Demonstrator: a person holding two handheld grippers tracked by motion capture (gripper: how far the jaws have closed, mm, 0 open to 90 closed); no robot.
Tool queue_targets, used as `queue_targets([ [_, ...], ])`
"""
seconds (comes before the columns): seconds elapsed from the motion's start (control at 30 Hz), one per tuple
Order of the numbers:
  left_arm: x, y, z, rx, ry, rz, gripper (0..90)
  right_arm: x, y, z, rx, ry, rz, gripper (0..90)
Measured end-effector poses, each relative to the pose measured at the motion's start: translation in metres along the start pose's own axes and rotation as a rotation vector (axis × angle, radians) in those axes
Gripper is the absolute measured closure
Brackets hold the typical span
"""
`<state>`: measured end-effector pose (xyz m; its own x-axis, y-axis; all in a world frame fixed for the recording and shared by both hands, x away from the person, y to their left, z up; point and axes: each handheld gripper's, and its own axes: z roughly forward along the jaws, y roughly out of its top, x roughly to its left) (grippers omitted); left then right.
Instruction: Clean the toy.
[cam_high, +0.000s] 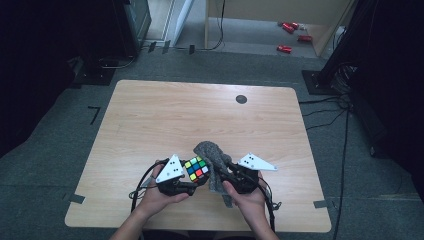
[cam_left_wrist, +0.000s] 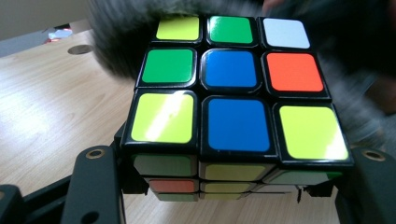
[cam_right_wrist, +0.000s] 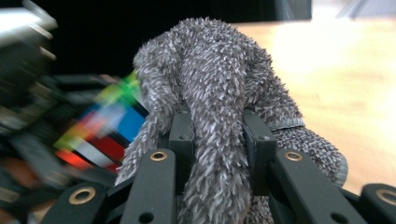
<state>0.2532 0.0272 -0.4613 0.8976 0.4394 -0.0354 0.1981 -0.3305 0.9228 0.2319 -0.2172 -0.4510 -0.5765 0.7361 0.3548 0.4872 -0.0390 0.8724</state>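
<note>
the grey cloth is blurred behind the puzzle cube.

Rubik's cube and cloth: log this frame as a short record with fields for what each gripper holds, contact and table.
left gripper: shut on the Rubik's cube, held from its sides
right gripper: shut on a fold of the grey fuzzy cloth
contact: grey fuzzy cloth lies against the cube's far side
cube top: yellow, green, blue, orange and white stickers
table: light wood

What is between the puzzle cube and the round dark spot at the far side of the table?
In the high view, the grey fuzzy cloth lies just beyond the puzzle cube; past it, only bare tabletop up to the round dark spot.
</note>
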Motion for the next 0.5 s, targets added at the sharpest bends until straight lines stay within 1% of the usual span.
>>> queue_targets([
  [0.03,0.000,0.000,0.000,0.006,0.004,0.005,34.7,-0.003,-0.003,0.002,0.010,-0.004,0.012,70.7],
  [0.07,0.000,-0.001,0.001,0.013,0.005,0.009,34.7,-0.003,-0.004,0.003,0.028,-0.016,0.013,70.8],
  [0.1,-0.001,-0.002,0.002,0.017,0.007,0.010,34.7,-0.003,-0.004,0.003,0.028,-0.016,0.013,70.8],
  [0.13,-0.001,-0.002,0.004,0.024,0.012,0.016,34.8,-0.001,-0.002,0.002,0.025,-0.021,0.002,70.8],
  [0.17,-0.002,-0.002,0.005,0.034,0.018,0.024,34.7,0.004,0.002,-0.002,-0.004,-0.007,-0.009,70.8],
  [0.2,-0.002,-0.003,0.006,0.043,0.027,0.030,34.7,0.004,0.002,-0.002,-0.004,-0.007,-0.009,70.8],
  [0.27,-0.004,-0.003,0.008,0.054,0.035,0.039,34.7,0.010,0.007,-0.007,-0.044,0.015,-0.027,70.7],
  [0.33,-0.005,-0.003,0.007,0.049,0.042,0.038,34.7,0.013,0.008,-0.008,-0.061,0.015,-0.051,70.7],
  [0.37,-0.005,-0.002,0.007,0.046,0.045,0.039,34.7,0.013,0.008,-0.008,-0.061,0.015,-0.051,70.7],
  [0.4,-0.004,-0.001,0.005,0.040,0.044,0.038,34.7,0.011,0.006,-0.007,-0.056,0.017,-0.038,70.7],
  [0.47,-0.004,0.000,0.002,0.020,0.036,0.031,34.7,0.005,0.001,-0.003,-0.033,-0.003,-0.017,70.8],
  [0.5,-0.004,0.000,0.002,0.018,0.035,0.030,34.8,0.002,-0.002,0.000,-0.016,-0.015,-0.007,70.8],
])
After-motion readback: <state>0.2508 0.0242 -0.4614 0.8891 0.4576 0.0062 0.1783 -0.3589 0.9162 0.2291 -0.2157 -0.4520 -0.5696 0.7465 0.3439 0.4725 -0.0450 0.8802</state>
